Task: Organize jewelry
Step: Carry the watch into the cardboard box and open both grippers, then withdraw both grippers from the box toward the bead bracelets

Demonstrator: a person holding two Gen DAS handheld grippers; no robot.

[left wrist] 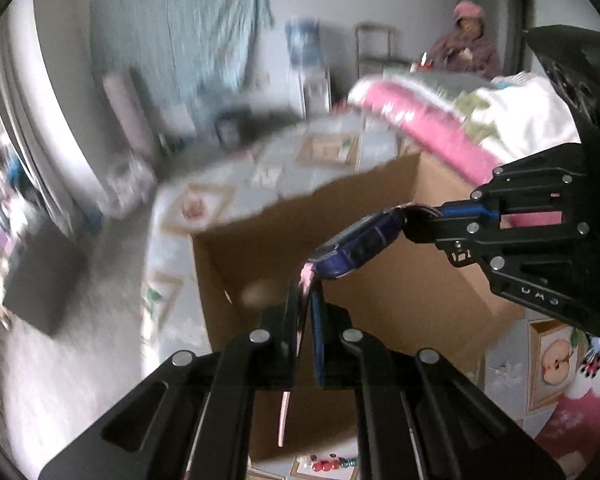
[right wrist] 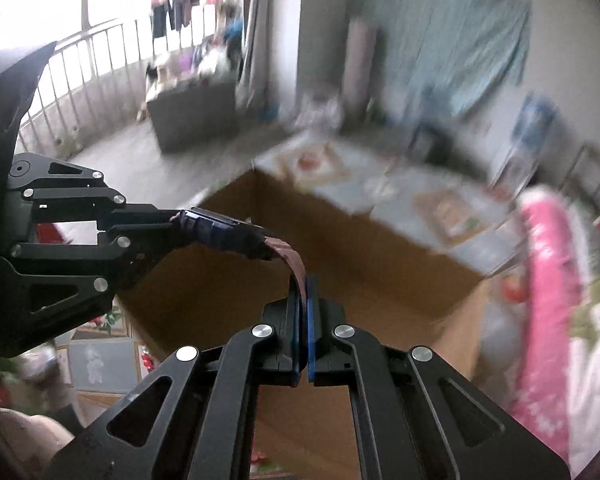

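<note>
1. The left gripper (left wrist: 305, 280) is clamped on one end of a thin pink strap (left wrist: 305, 280), which runs between its 2 blue-padded fingers and shows again below them as a pale pink strip.
2. The right gripper (right wrist: 303, 280) is clamped on the other end of the same strap (right wrist: 294, 264); in the right wrist view the strap curves up out of its closed pads and bends over to the left.
3. Seen from the left wrist camera, the right gripper (left wrist: 364, 240) comes in from the right edge, its dark blue-padded fingertips meeting the strap just above the left gripper's tips.
4. Seen from the right wrist camera, the left gripper (right wrist: 256, 240) comes in from the left edge, its tips at the strap's far end.
5. The strap hangs in the air between the 2 grippers, above an open cardboard box (left wrist: 380, 208).
6. The box sits on a bed covered by a patterned sheet (left wrist: 220, 200), with a pink blanket (left wrist: 432, 128) beside it.
7. A cluster of red and coloured beads (left wrist: 328, 463) lies on the sheet near the box's near edge, below the left gripper.
8. The background is blurred.
</note>
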